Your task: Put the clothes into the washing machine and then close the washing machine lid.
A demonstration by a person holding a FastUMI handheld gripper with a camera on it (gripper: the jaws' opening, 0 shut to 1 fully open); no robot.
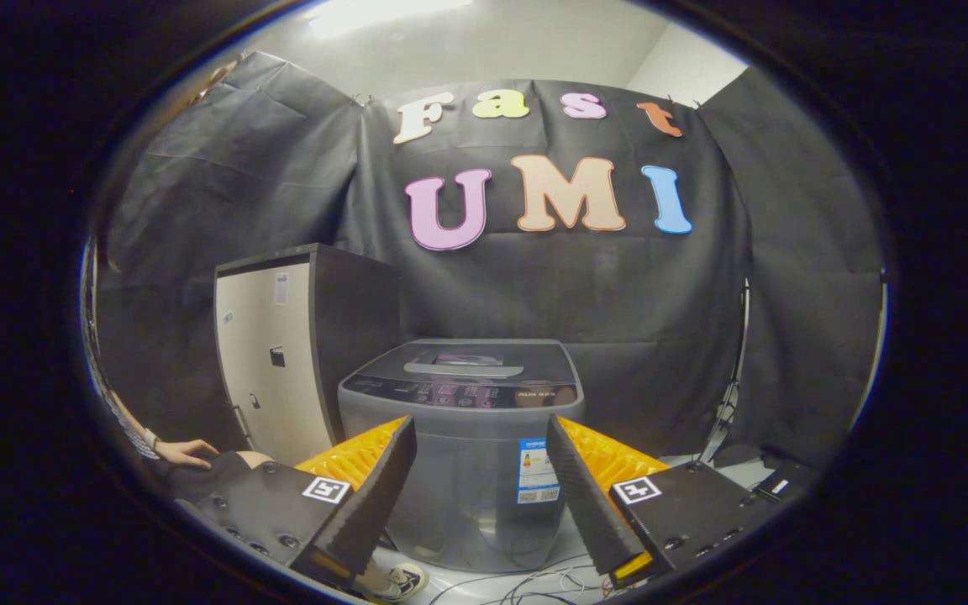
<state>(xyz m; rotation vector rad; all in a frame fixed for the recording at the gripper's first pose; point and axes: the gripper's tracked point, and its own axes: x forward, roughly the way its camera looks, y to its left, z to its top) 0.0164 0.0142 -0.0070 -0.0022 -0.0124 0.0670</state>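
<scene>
Hand-held gripper [481, 487] is spread wide, holding nothing. Washing machine [463, 437] sits dead ahead at 12 o'clock, lid down. Cabinet [278, 361] at 10, someone's hand [188, 453] at 9, cables [526, 584] on the floor.

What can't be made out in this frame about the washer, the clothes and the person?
- Washing machine drum, gripper view: hidden under the lid, which lies flat.
- Control panel markings: too small to tell.
- Person beside the cabinet: cut off; a hand and a shoe show.
- Cables on the floor: ends cut off.
- Gripper: open, holding nothing, fingers framing the machine.
</scene>
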